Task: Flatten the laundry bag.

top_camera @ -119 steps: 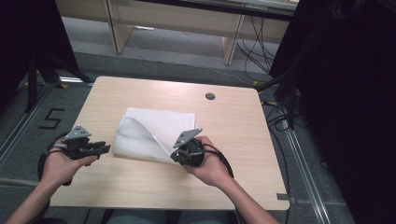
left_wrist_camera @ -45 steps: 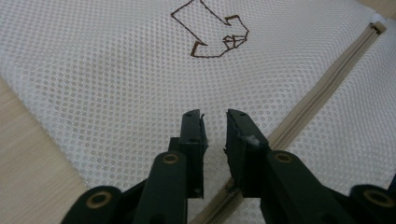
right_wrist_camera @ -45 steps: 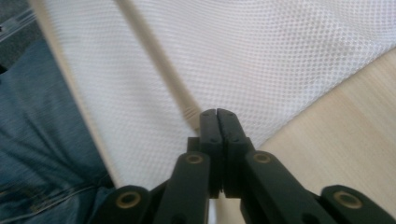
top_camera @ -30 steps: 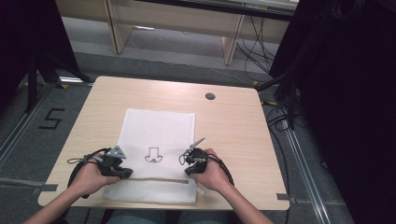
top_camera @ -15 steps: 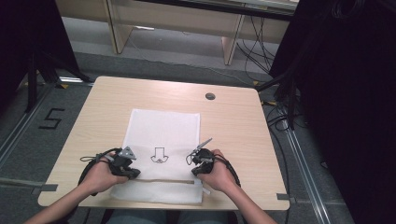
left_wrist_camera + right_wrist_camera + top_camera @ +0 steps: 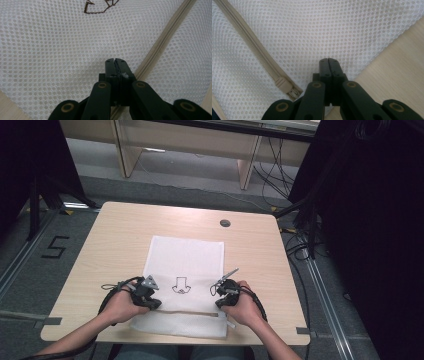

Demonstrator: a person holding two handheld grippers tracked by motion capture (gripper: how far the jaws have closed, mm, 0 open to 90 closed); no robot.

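1. We're seeing the white mesh laundry bag (image 6: 184,270) lying flat at the table's (image 6: 110,235) near edge.
2. Left gripper (image 6: 150,301) is pinching the mesh (image 6: 62,50) beside the zipper (image 6: 160,47).
3. Right gripper (image 6: 225,296) is clamped tight on the bag's right edge.

A white mesh bag (image 6: 184,265) lies flat on the light wooden worktop (image 6: 110,240), reaching from its middle to the near edge. A small dark outline drawing (image 6: 181,285) marks the bag. The left hand-held gripper (image 6: 150,301) rests on the bag's near left part, the right hand-held gripper (image 6: 223,301) on its near right; both seem closed, though they look small here. A round dark grommet (image 6: 225,223) sits far right.
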